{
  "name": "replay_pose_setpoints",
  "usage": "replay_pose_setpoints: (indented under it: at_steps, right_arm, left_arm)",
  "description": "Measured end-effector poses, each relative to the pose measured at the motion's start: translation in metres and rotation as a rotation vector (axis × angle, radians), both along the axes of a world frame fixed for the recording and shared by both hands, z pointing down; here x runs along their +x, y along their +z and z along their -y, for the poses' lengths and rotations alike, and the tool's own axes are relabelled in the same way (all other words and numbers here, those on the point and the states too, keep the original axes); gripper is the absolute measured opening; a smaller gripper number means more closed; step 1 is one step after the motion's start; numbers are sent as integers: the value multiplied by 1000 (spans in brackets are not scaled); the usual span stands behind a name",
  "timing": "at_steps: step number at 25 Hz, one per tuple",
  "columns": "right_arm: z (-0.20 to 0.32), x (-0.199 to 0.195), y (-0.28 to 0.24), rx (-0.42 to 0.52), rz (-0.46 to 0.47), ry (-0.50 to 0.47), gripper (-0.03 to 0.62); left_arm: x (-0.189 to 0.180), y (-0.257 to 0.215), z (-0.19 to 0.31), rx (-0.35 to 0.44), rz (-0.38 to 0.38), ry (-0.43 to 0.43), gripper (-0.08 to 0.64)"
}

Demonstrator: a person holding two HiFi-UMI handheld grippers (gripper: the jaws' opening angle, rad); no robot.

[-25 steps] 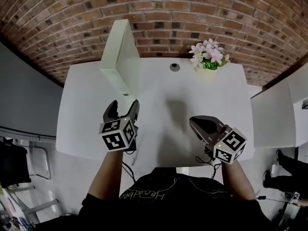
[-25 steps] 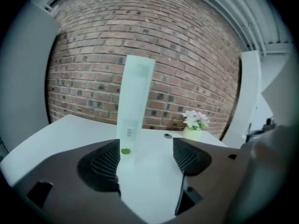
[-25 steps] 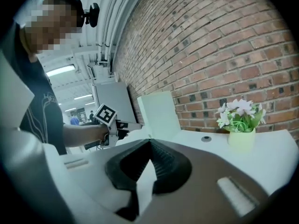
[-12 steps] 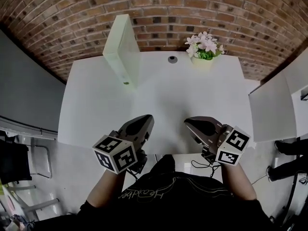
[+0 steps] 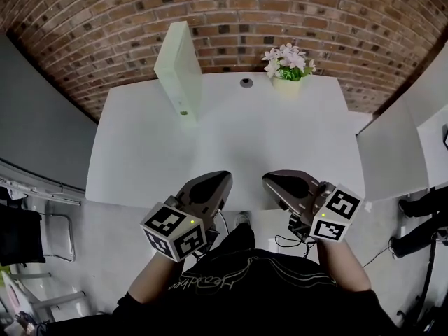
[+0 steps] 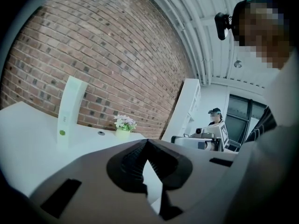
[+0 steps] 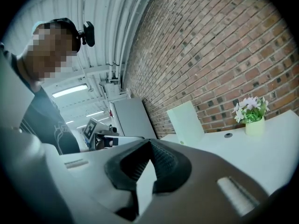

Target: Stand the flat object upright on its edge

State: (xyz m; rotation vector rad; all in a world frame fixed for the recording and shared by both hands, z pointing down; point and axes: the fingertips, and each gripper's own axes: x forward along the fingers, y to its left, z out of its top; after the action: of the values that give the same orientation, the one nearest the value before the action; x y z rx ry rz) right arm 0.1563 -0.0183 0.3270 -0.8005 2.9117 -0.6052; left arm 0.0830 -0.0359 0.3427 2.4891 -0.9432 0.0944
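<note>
Spot panel (image 5: 179,67) upright on edge, far-L on surface (image 5: 280,142), length running away, well ahead of L gripper (image 5: 224,178) (nearer) & R gripper (image 5: 267,180), fingers of both clenched, empty.

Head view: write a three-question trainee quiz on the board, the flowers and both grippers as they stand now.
1. True or false: the board lies flat on the table.
2. What stands at the table's far edge, right of the board? A) flowers B) a mug C) a lamp
3. Fill in: the left gripper and right gripper both have jaws ___, with nothing between them.
Key: 1 false, it stands upright on its edge; 2 A; 3 shut.
</note>
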Motion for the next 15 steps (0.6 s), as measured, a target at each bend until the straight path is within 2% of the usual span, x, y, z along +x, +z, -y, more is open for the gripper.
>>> replay_pose_setpoints:
  at_steps: [5, 10, 15]
  right_arm:
    - [-16, -6, -7, 12, 9, -5, 6]
    - [-22, -7, -11, 20, 13, -2, 5]
    - [-24, -5, -12, 29, 12, 4, 6]
  left_arm:
    - [-4, -10, -14, 36, 7, 0, 2]
    - [5, -15, -26, 107, 73, 36, 2]
    - [3, -16, -27, 76, 33, 31, 2]
